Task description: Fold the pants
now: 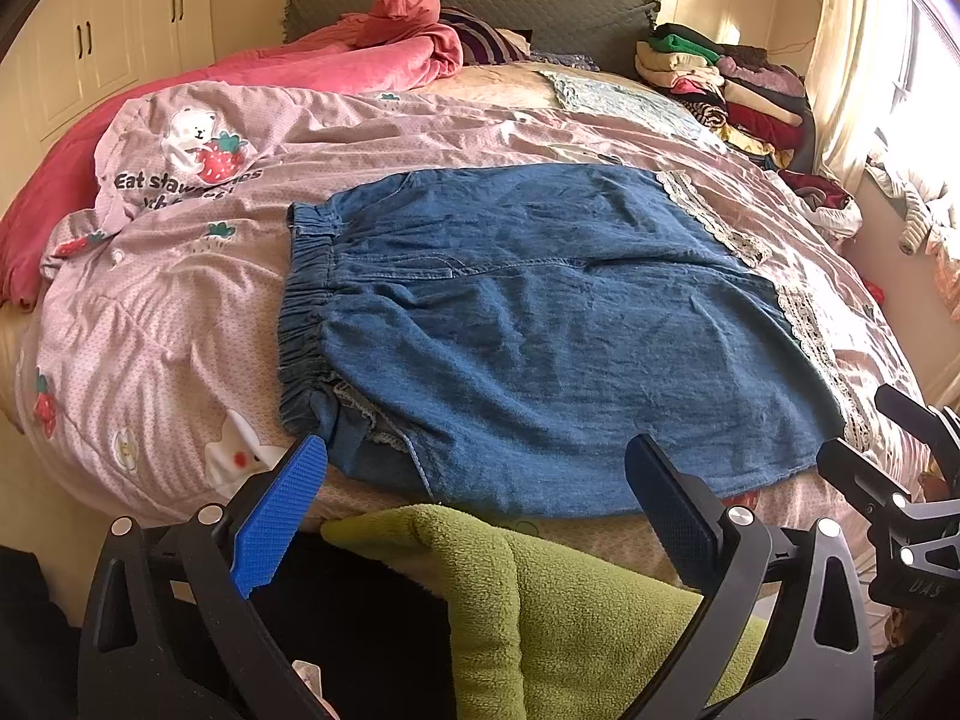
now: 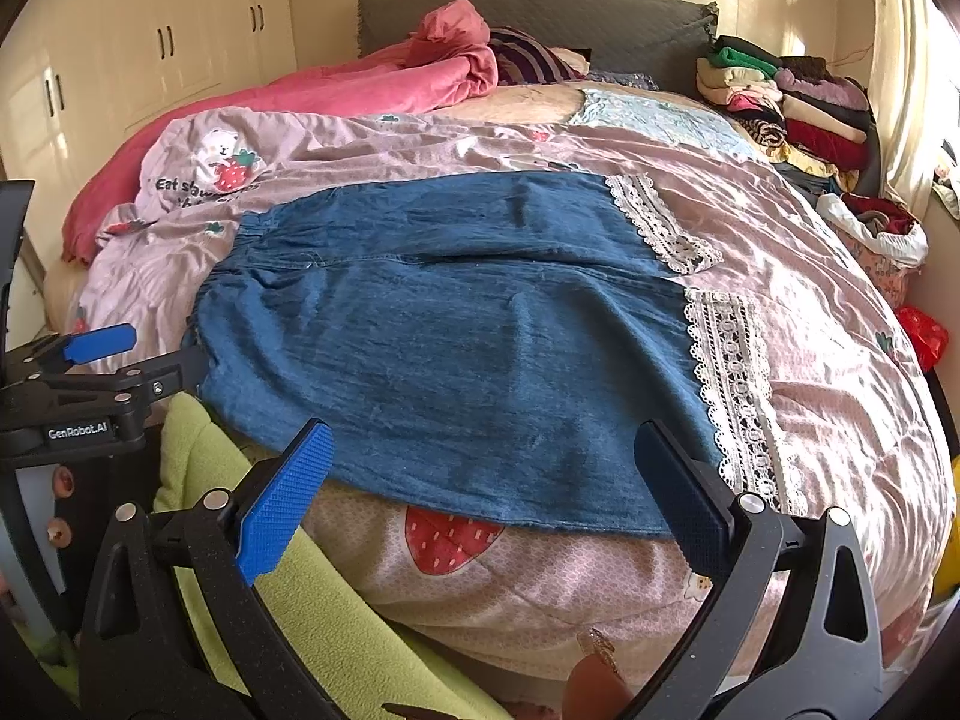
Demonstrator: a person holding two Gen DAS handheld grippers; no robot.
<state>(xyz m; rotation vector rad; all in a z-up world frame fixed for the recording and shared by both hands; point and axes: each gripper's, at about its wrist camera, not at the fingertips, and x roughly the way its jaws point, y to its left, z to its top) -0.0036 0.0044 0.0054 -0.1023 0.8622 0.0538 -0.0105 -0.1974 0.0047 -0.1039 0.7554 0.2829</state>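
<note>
Pants (image 1: 540, 324) of soft blue denim lay flat on the pink quilt (image 1: 180, 312), just ahead of both grippers. They were wide and short. A gathered, crinkly waistband (image 1: 306, 312) sat off to the left gripper's left side. White lace trim (image 2: 738, 396) ran along the leg ends, off to the right gripper's right side. The cloth had small creases and one long stitched seam across the middle.

The left gripper (image 1: 480, 498) was held spread wide, with nothing between its bumpy blue pads (image 1: 282, 510). The right gripper (image 2: 486, 492) was spread wide too, and it gripped nothing. Both hung just in front of the near hem of the pants, not touching it.

The near edge of the pants reached the edge of the bed. Past the far edge there was bare quilt, then a fluffy red blanket (image 1: 336, 60) and a stack of folded clothes (image 2: 792, 102). A fuzzy green cloth (image 1: 570, 600) sat below the grippers.

The quilt showed a bear, a strawberry and the words "Eat straw…", partly hidden in a fold. The left gripper's body read "GenRobot.AI" in the right wrist view.
</note>
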